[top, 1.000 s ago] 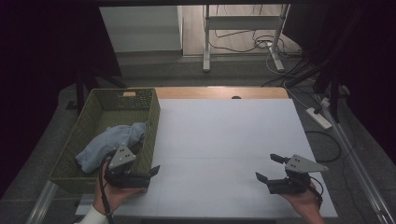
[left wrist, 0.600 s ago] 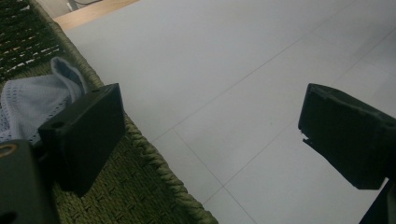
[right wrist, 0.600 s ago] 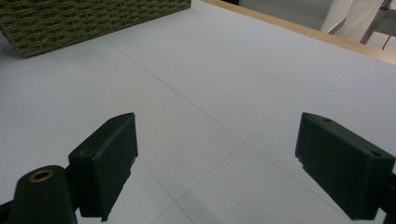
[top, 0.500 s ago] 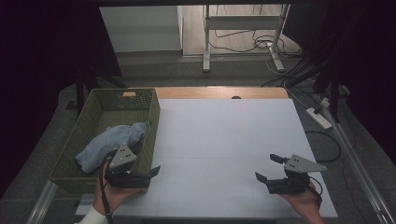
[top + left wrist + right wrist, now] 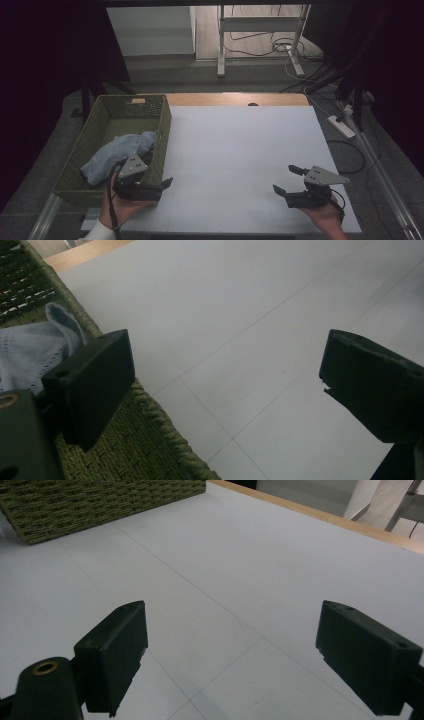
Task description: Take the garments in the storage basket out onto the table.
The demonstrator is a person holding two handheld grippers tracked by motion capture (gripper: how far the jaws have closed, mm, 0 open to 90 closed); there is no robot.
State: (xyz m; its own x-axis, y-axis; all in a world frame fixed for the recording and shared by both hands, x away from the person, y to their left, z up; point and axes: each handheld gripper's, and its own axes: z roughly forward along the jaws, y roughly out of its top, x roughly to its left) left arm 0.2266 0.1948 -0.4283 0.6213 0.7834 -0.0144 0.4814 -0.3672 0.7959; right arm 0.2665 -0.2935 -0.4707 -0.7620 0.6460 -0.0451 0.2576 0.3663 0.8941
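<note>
No movement on our side since a second ago. Left gripper [image 5: 159, 184] jaws apart, straddling the green basket [image 5: 98, 125] rim beside the blue cloth [image 5: 120, 152] lying inside; right gripper [image 5: 287, 180] jaws apart over bare bench [image 5: 240, 145]. Basket wall sits between left gripper and cloth.

A white table [image 5: 240, 145] with a wooden far edge carries a green woven basket [image 5: 100, 127] at its left side; faint seam lines cross the bare top.

cloth [image 5: 117, 152]: near end hidden behind left gripper [image 5: 162, 183].
basket [image 5: 100, 500]: cut off by top and left edges, right gripper view.
</note>
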